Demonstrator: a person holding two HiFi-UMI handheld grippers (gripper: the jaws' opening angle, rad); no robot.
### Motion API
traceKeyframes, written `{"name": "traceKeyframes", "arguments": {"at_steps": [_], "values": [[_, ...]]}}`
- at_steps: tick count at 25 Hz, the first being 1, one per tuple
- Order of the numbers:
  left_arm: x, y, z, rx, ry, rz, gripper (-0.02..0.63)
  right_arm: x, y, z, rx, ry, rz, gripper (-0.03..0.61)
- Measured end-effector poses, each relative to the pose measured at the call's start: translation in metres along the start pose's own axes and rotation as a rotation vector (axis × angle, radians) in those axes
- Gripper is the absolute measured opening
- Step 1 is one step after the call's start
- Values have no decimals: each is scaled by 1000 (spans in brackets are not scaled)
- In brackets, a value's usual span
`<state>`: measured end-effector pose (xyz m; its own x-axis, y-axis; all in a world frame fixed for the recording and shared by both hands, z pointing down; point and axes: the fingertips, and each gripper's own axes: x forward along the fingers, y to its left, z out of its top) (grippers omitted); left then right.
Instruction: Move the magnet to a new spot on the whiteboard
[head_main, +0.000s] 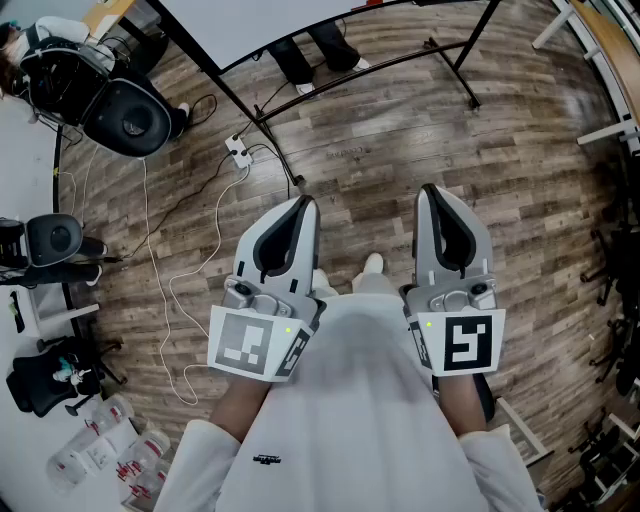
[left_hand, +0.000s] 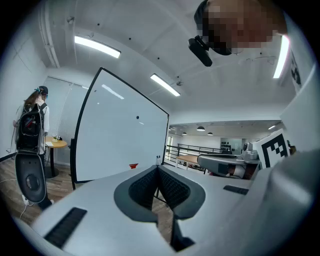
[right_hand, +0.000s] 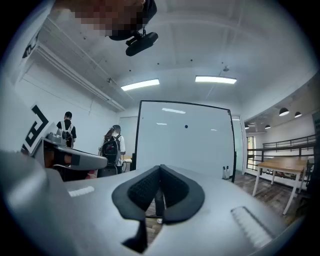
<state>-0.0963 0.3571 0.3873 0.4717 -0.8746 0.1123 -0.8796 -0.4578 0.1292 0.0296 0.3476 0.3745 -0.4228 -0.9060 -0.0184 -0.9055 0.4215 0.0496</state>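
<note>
**Operator:** White board position?

**Technician:** Whiteboard (right_hand: 185, 150) stands upright on its frame, ahead of both claws and well apart from them.

**Operator:** Magnet position?

**Technician:** Black magnet (right_hand: 186, 126) sits on the board face, in the upper middle, touching neither claw.

**Operator:** Claw states?

**Technician:** Left claw (left_hand: 159, 168): jaws fully together, gripping nothing. Right claw (right_hand: 160, 167): jaws fully together, gripping nothing. Both are held side by side, roughly level, above the wood floor (head_main: 380, 130).

**Operator:** Other items?

**Technician:** A small red object (left_hand: 133, 166) lies at the board's lower edge. A person with a backpack (right_hand: 112, 147) stands left of the board.
</note>
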Motion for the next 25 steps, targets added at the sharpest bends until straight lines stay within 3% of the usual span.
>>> {"name": "traceKeyframes", "arguments": {"at_steps": [4, 9, 18, 25], "values": [[9, -12, -2, 6, 14, -2, 6, -6, -13, -5, 19, 5, -1, 11], [21, -29, -11, 19, 39, 1, 6, -18, -44, -12, 140, -35, -11, 11], [50, -54, -25, 24, 60, 27, 6, -30, -98, -40, 116, 4, -22, 11], [66, -61, -23, 25, 53, 41, 6, -19, -112, -45, 127, 4, 10, 11]]}}
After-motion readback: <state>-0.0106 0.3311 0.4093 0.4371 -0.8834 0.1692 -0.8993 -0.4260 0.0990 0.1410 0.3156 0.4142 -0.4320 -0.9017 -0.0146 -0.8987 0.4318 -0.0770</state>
